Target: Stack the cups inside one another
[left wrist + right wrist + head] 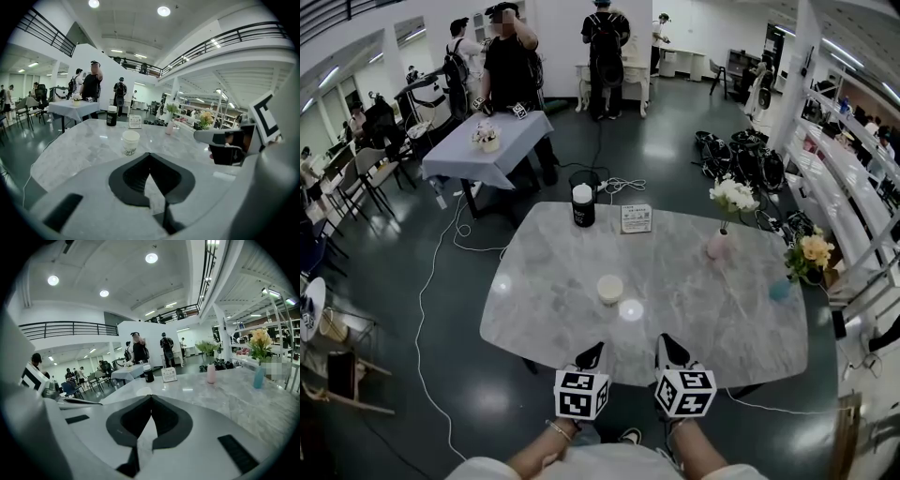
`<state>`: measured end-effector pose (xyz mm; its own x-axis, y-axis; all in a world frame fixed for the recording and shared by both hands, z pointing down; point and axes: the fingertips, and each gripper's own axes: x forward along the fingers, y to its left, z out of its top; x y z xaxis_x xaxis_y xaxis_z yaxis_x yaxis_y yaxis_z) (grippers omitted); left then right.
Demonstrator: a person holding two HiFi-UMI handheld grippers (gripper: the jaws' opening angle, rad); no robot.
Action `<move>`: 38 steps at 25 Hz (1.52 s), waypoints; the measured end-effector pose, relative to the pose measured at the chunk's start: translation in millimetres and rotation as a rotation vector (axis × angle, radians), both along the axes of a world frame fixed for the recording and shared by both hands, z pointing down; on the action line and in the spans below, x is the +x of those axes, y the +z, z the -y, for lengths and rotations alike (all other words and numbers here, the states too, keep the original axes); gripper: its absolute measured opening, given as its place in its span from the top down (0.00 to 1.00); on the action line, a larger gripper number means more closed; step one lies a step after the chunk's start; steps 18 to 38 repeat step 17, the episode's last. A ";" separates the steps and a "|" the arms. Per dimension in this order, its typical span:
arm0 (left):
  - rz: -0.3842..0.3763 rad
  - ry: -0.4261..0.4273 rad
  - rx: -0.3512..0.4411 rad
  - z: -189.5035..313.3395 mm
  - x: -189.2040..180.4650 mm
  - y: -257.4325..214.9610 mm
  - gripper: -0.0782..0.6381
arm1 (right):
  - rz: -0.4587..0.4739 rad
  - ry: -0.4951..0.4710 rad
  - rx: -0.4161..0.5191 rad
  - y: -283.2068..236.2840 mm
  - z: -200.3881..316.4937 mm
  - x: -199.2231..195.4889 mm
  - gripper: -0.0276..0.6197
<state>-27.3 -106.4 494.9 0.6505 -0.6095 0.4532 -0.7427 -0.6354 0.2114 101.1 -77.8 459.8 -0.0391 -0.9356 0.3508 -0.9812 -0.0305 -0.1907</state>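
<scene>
The left gripper [592, 356] and right gripper [668, 349] hovered at the counter's [731, 319] near edge, jaws clenched on nothing. The paper cup [610, 289] stood mid-counter, just beyond them.

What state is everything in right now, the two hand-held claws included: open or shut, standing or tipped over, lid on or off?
Left gripper: shut, nothing between its jaws.
Right gripper: shut, nothing between its jaws.
Paper cup: upright, mouth up, apart from both grippers.
Dark canister: upright, white lid on.
Sign card: standing.
Pink vase: upright, holding white flowers.
Blue vase: upright.
</scene>
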 end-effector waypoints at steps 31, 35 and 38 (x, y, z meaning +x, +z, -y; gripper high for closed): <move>-0.006 0.012 0.003 2.9 4.7 -0.2 0.90 | -0.017 0.007 -0.015 3.4 -2.2 2.3 0.95; -0.006 0.012 0.003 2.9 4.7 -0.2 0.90 | -0.017 0.007 -0.015 3.4 -2.2 2.3 0.95; -0.006 0.012 0.003 2.9 4.7 -0.2 0.90 | -0.017 0.007 -0.015 3.4 -2.2 2.3 0.95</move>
